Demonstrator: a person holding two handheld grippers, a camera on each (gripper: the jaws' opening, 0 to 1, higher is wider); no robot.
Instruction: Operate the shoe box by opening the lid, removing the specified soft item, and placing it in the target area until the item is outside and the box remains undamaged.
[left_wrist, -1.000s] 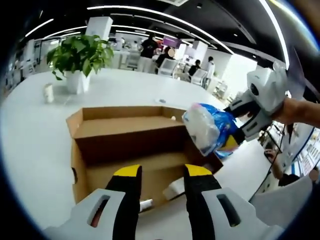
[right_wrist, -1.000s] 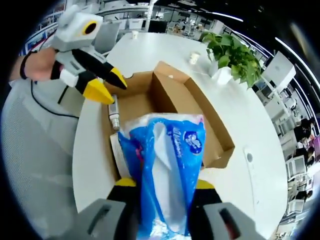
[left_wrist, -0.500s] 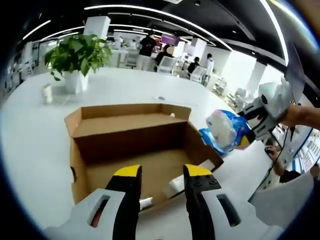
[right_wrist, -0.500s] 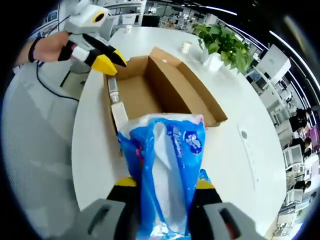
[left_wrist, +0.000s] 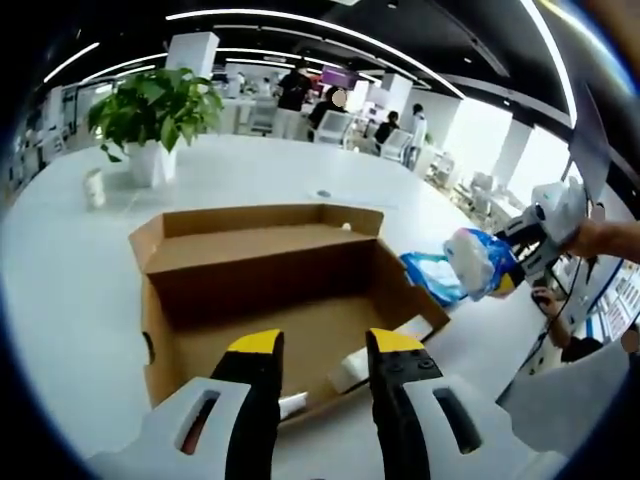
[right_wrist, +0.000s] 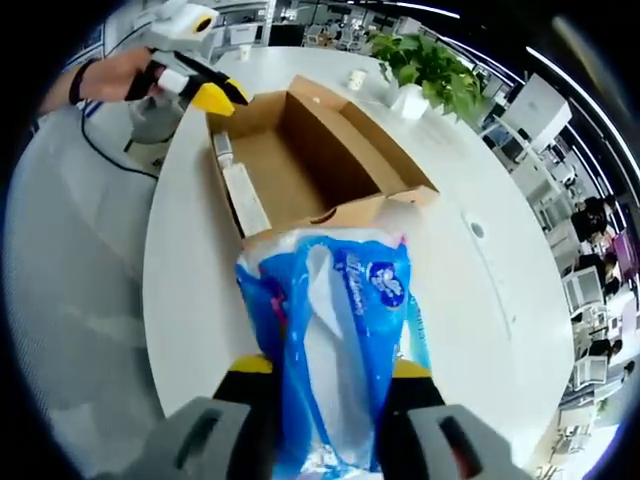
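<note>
An open brown cardboard shoe box (left_wrist: 260, 285) (right_wrist: 300, 150) lies on the white table (left_wrist: 60, 290), lid flap folded back. My left gripper (left_wrist: 325, 345) hovers at its near wall, open with nothing between the yellow-tipped jaws; in the right gripper view the left gripper (right_wrist: 212, 95) sits at the box's far end, held by a hand. My right gripper (right_wrist: 325, 372) (left_wrist: 530, 245) is shut on a soft blue-and-white plastic pack (right_wrist: 325, 340) (left_wrist: 475, 262). The pack hangs outside the box, over the table past the box's right end.
A flat white item (right_wrist: 245, 195) (left_wrist: 350, 372) and a small bottle (right_wrist: 222, 148) lie inside the box. A potted plant (left_wrist: 155, 105) (right_wrist: 420, 65) and a paper cup (left_wrist: 95, 185) stand beyond it. The table's curved edge (right_wrist: 160, 300) runs near the pack. People stand far behind.
My right gripper has carried the pack from above the box's right end out past it, farther right and lower over the table. The left gripper and box have stayed put.
</note>
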